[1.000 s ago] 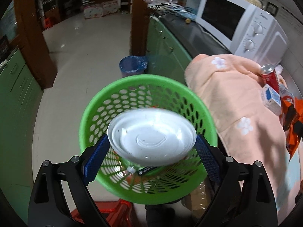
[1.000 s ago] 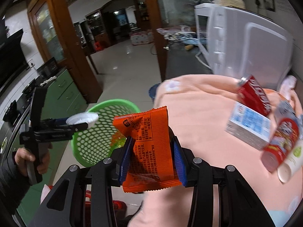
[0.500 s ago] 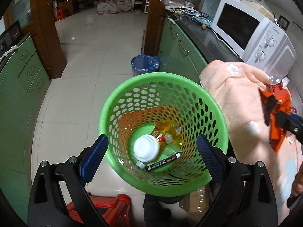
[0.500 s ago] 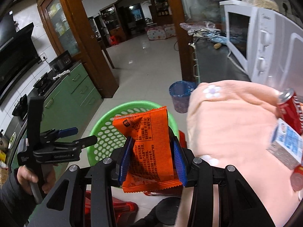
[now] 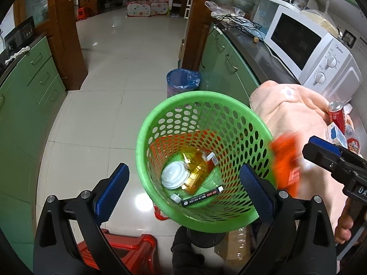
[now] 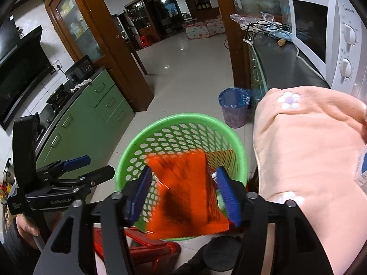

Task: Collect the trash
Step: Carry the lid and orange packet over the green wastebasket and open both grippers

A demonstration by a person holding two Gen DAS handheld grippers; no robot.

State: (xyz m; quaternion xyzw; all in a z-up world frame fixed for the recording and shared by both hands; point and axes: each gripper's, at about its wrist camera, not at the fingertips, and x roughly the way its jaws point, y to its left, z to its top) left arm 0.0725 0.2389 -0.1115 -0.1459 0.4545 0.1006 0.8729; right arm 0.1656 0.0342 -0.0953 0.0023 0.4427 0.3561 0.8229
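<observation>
The right claw (image 6: 184,192), jaws just opening, has released a crinkly orange packet (image 6: 183,194) over the perforated green plastic basket (image 6: 183,121); the left claw (image 5: 183,190) gapes empty.

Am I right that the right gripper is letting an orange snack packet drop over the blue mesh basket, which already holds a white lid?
Nearly: the basket is green, not blue, as the right wrist view shows. The rest stands: the right gripper, its jaws just opened, is releasing the orange snack packet above it, and the white lid lies inside.
</observation>
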